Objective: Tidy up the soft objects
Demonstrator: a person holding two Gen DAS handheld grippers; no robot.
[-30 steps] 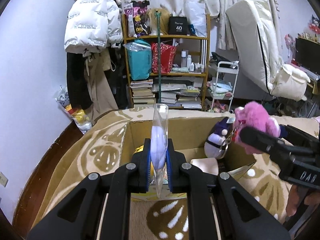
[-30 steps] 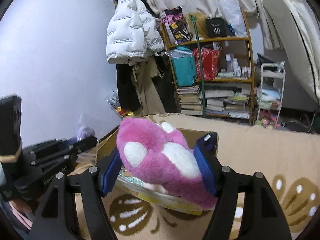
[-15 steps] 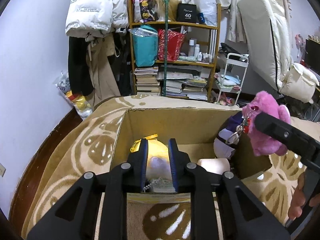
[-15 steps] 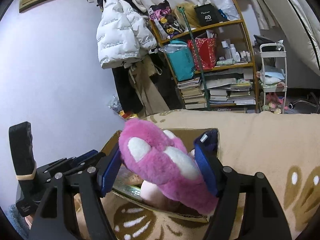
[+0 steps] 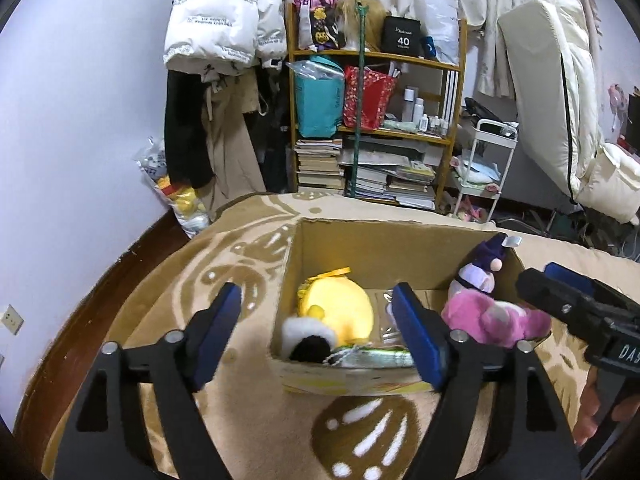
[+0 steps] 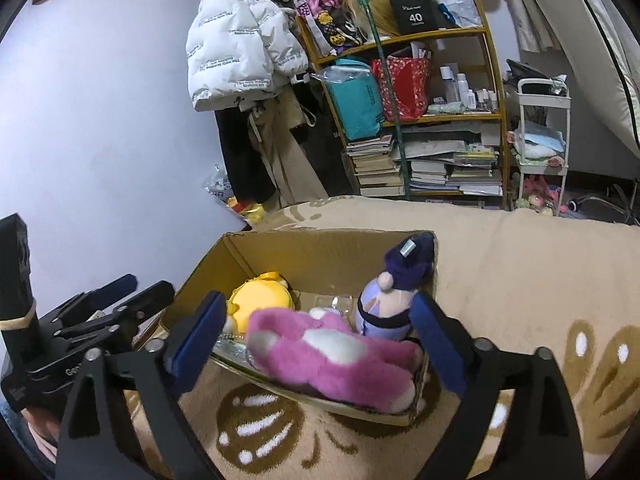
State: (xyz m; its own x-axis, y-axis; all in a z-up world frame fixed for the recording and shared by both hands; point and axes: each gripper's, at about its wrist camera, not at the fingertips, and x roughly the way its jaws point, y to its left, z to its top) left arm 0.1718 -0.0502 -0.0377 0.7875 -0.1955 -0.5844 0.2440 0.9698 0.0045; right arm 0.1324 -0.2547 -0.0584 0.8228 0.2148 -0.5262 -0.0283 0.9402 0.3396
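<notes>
The left hand-held gripper [image 5: 316, 336] stands wide, its blue pads well apart and gripping nothing, poised just before the near wall of a cardboard box [image 5: 394, 236]. The right hand-held gripper [image 6: 316, 344] is wide too, its pads on either side of the box's near right corner without pressing anything.

The box sits on a bed covered by a tan blanket [image 5: 240, 248] with a brown and white pattern, near the bed's left edge. Inside, against the near wall on the right, a pink plush toy [image 6: 332, 352] lies on its side, its white patches showing; it rests free of both grippers. Just behind it, in the far right corner, a purple-hatted plush doll [image 6: 390, 304] stands upright against the right wall. On the left side of the box lies a yellow plush toy [image 5: 340, 308], with a white and black fluffy piece [image 5: 308, 336] touching it at the near wall. A clear plastic wrapper [image 5: 376, 356] lies flat on the box floor between the toys.

Beyond the bed, a wooden shelf [image 5: 376, 56] holds bags, bottles and stacks of books. A white puffer jacket [image 5: 216, 12] hangs to its left, and a small white cart [image 5: 490, 160] stands to its right.
</notes>
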